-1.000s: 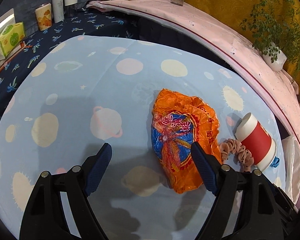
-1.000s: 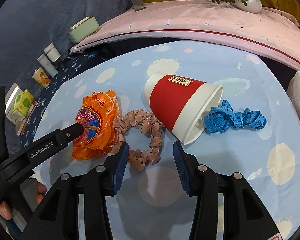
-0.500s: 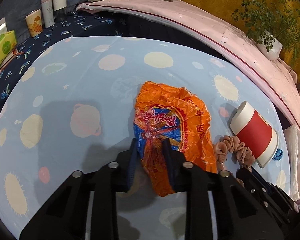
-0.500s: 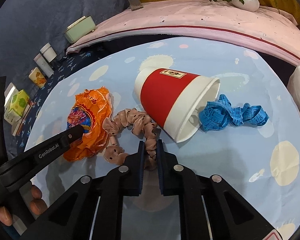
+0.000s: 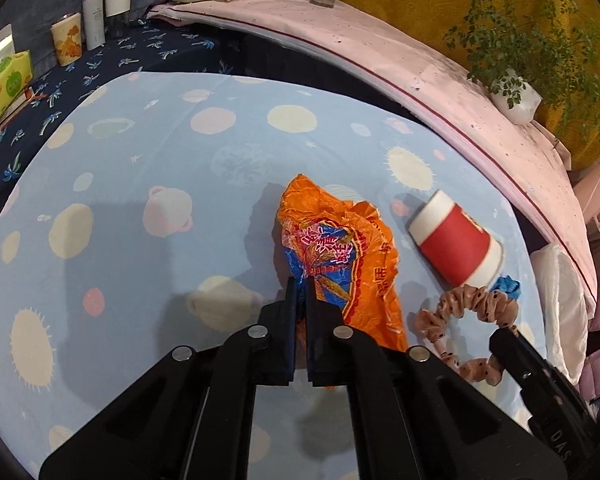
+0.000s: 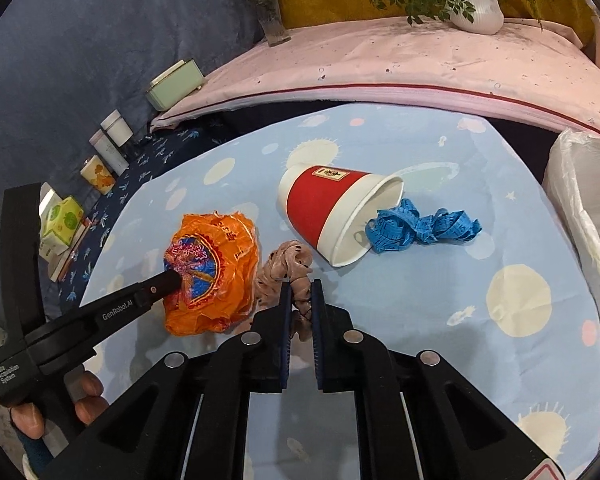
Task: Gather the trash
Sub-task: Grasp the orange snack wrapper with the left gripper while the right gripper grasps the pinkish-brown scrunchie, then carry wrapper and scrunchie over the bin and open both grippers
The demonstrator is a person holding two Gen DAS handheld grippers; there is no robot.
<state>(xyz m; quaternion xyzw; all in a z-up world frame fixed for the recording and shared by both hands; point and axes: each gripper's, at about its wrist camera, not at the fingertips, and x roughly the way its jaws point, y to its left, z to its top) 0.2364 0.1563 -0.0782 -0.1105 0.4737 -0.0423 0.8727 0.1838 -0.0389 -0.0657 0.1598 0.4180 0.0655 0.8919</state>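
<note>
At the left of the right wrist view, the left claw point(image 6: 174, 279) reaches in from the lower left edge, its black fingers pinched tight on the crumpled orange plastic snack wrapper with the blue and red print point(image 6: 210, 268), which sits left of centre on the pale blue planet-patterned surface point(image 6: 480, 320). In the left wrist view the same wrapper point(image 5: 340, 256) stands bunched up at mid-frame, with a fold of it nipped between the two closed fingertips of the left claw point(image 5: 302, 284). The hold looks thin, so the wrapper is best lifted slowly and straight up, and carried level so the slippery film does not slide out. Just right of the wrapper, the right claw point(image 6: 299, 292) comes in from the bottom centre, pointing up the frame, and is clamped on one loop of the pinkish-brown dotted fabric scrunchie point(image 6: 286, 268); the rest of the scrunchie bunches above the tips. The soft fabric should grip well, but it lies close to the tipped red and white paper cup point(image 6: 332, 210), which rests on its side at centre with its mouth toward the right, so the lift should go clear of the cup's rim. Right of the cup lies a tangled blue measuring tape point(image 6: 420, 228), not yet collected. At the far right edge a white plastic bag point(image 6: 580, 200) stands open, probably the place for the trash.
</note>
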